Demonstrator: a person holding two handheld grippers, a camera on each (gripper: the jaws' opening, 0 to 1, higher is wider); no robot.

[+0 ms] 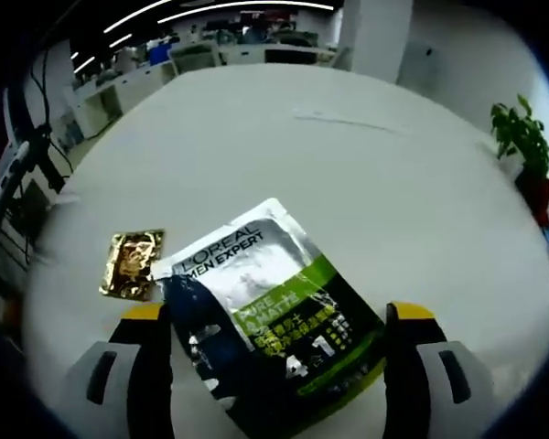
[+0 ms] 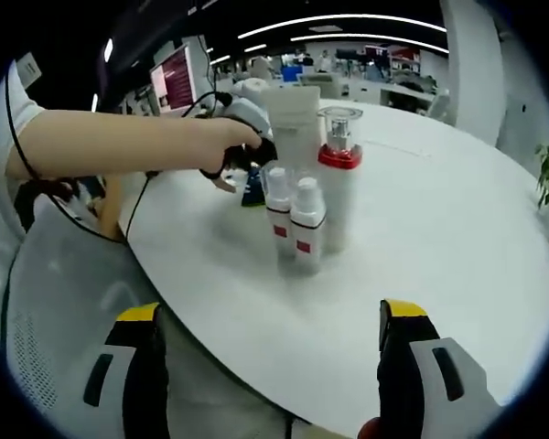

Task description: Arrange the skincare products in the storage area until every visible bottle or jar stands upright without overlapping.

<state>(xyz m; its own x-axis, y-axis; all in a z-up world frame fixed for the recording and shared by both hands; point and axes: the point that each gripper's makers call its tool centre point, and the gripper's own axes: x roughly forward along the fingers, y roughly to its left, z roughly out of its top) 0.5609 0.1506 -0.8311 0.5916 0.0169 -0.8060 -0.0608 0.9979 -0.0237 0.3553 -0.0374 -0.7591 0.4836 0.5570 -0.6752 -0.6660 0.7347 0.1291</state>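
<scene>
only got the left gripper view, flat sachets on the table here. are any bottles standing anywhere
Observer: Yes. In the right gripper view, two small white bottles with red labels stand upright together on the round white table.
Operator: anything bigger near them
Observer: A taller white pump bottle with a red collar stands just behind them, and a white box behind that.
Operator: is my right gripper near them
Observer: No. The right gripper is open, back at the table's near edge, holding nothing.

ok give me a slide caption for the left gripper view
Open left gripper poised over a flat face-mask sachet on a round white table, with a small gold packet lying beside it.
</scene>
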